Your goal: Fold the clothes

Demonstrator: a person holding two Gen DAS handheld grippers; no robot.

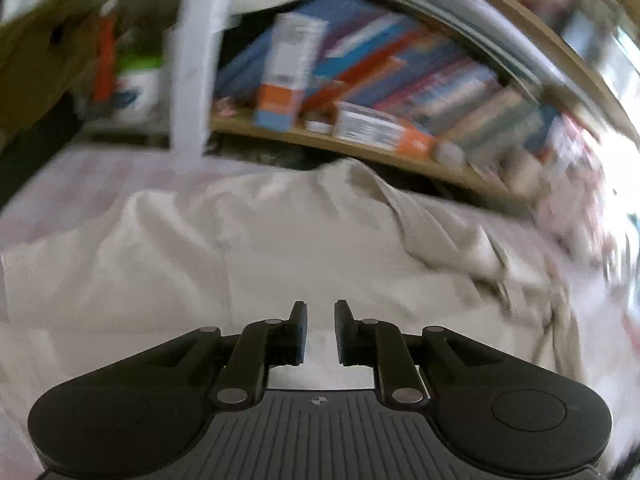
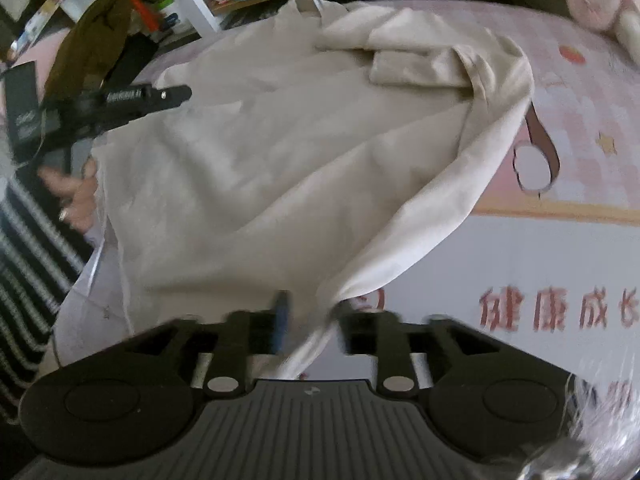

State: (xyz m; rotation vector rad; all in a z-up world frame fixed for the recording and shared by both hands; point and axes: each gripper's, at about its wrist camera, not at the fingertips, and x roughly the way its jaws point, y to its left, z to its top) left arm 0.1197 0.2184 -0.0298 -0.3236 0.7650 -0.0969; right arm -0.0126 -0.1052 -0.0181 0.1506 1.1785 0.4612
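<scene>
Here the beige garment (image 2: 280, 152) lies spread over the pink bed (image 2: 580, 92), one corner drawn up between the right gripper (image 2: 312, 320) jaws — parted, blurred, grip unclear. The left gripper (image 1: 320, 332) hovers above the cloth — jaws slightly apart, nothing between them.

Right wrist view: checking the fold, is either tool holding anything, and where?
Left tool: nothing held. Right tool: a corner of the beige garment lies between its parted fingers, no pinch visible.
</scene>
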